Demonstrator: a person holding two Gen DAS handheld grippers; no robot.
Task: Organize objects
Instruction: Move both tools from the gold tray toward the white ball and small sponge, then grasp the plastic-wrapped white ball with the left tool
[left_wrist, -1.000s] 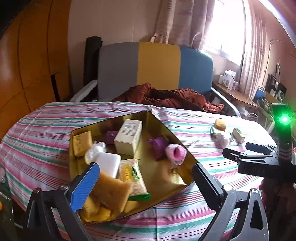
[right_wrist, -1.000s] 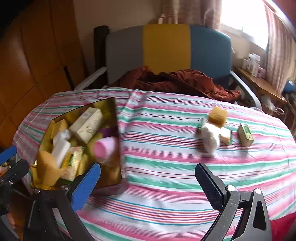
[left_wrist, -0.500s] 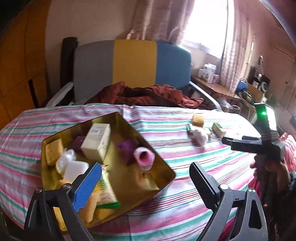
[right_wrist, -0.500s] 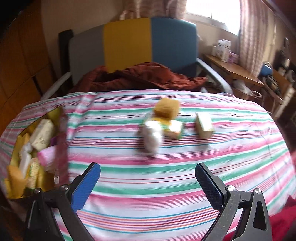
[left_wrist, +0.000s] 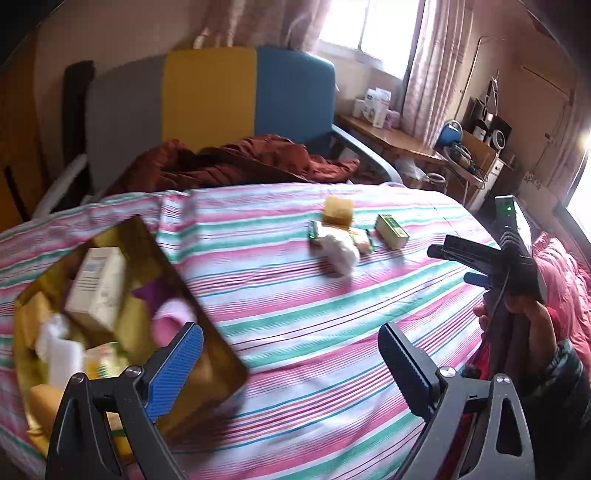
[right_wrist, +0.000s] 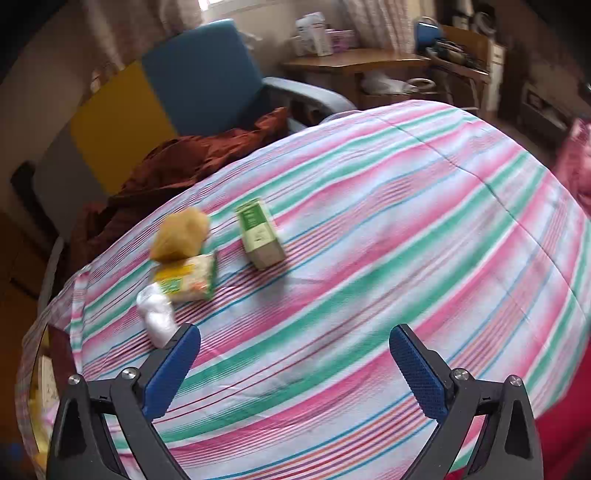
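Note:
A gold tray (left_wrist: 221, 354) sits at the left of the striped table, holding a white box (left_wrist: 98, 284), a pink roll (left_wrist: 171, 321) and several other small items. Farther right on the cloth lie a yellow sponge (left_wrist: 337, 210) (right_wrist: 181, 232), a green box (left_wrist: 391, 230) (right_wrist: 258, 232), a green-yellow packet (right_wrist: 188, 277) and a white wad (left_wrist: 341, 251) (right_wrist: 157, 319). My left gripper (left_wrist: 290, 362) stands open over the tray's right edge with nothing between its fingers. My right gripper (right_wrist: 295, 362) (left_wrist: 454, 262) is open above bare cloth, just right of the white wad.
An armchair (left_wrist: 210, 107) with a rust-red blanket (left_wrist: 236, 162) stands behind the table. A wooden side table (right_wrist: 354, 62) with boxes is at the back right. A person's hand (left_wrist: 524, 317) holds the right gripper beside a pink quilt (left_wrist: 561, 273).
Both views have swung right: the tray slid to the left edge and the loose group came nearer. The right gripper rolled and now faces the loose items close up.

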